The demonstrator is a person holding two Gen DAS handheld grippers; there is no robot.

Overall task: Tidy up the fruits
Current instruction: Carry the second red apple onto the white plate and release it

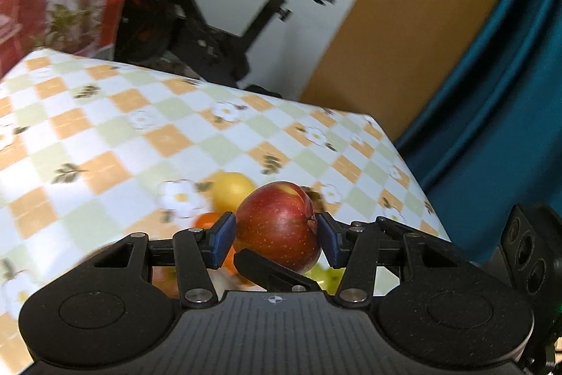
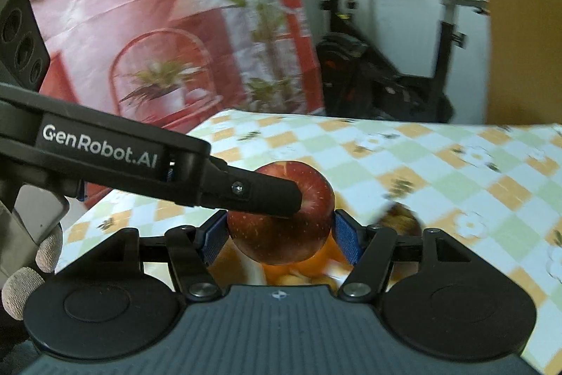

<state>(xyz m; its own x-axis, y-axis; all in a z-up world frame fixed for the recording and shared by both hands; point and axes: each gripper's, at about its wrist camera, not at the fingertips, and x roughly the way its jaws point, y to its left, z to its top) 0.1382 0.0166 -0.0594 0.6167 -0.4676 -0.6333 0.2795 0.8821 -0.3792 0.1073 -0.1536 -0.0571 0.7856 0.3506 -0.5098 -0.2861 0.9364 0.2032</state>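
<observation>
A red apple (image 1: 279, 225) sits between the blue pads of my left gripper (image 1: 277, 236), which is shut on it above the table. In the right wrist view what looks like the same red apple (image 2: 281, 234) is also pressed between the blue pads of my right gripper (image 2: 279, 236). The left gripper's black finger (image 2: 253, 192) crosses in from the left and ends on the apple's upper left. One black finger of the right gripper (image 1: 270, 271) shows in front of the apple, low down. Blurred below lie a yellow fruit (image 1: 232, 188) and an orange fruit (image 1: 205, 220).
The table wears a checked orange, green and white cloth (image 1: 105, 136); its right edge (image 1: 404, 164) drops off toward a teal curtain (image 1: 491, 129). More orange fruit (image 2: 316, 260) and a brown blurred thing (image 2: 402, 217) lie under the grippers. An exercise bike (image 2: 386, 76) stands behind the table.
</observation>
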